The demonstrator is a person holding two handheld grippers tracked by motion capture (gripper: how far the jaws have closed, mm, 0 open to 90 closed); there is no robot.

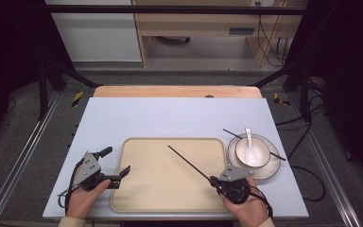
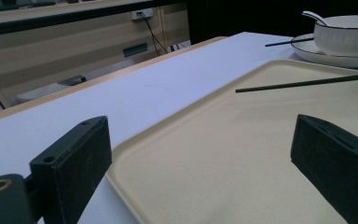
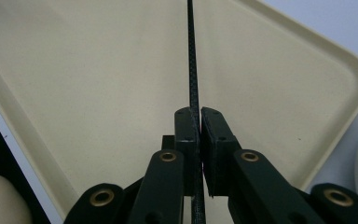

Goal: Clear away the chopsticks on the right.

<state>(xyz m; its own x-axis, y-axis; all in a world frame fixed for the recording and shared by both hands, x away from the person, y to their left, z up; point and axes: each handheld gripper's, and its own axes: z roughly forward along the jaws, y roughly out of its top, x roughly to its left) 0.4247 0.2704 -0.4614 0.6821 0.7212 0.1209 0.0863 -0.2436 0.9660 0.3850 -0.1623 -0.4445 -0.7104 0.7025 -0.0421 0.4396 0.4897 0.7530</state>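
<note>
The white table (image 1: 123, 118) carries a large beige tray (image 1: 146, 189) at its near middle. At about three o'clock from the tray, just beside its right rim, a plate (image 1: 274, 168) stands with a white bowl (image 1: 260, 150) on it, and a white spoon (image 1: 249, 142) rests in the bowl. A second black chopstick (image 1: 276, 154) lies across the plate behind the bowl.

The left gripper (image 1: 116, 165) rests at nine o'clock of the tray. Its jaws stand wide apart with the tray's left rim between them, and they are grasping nothing.

The right gripper (image 1: 213, 179) is at about five o'clock of the tray, and it is clenched on a thin black chopstick (image 1: 186, 162). In the right gripper view the pads (image 3: 185, 135) press on the stick from both sides. The stick points from the gripper toward ten o'clock, over the middle of the tray. I cannot tell whether its far tip touches the tray.

I judge that the work is to lay this chopstick on the tray. The grip is at one end only, so the long free part can swing. If the jaws let go while the stick is high or tilted, it may bounce and roll across the smooth tray. A fast sideways move near the bowl could also knock the spoon.
</note>
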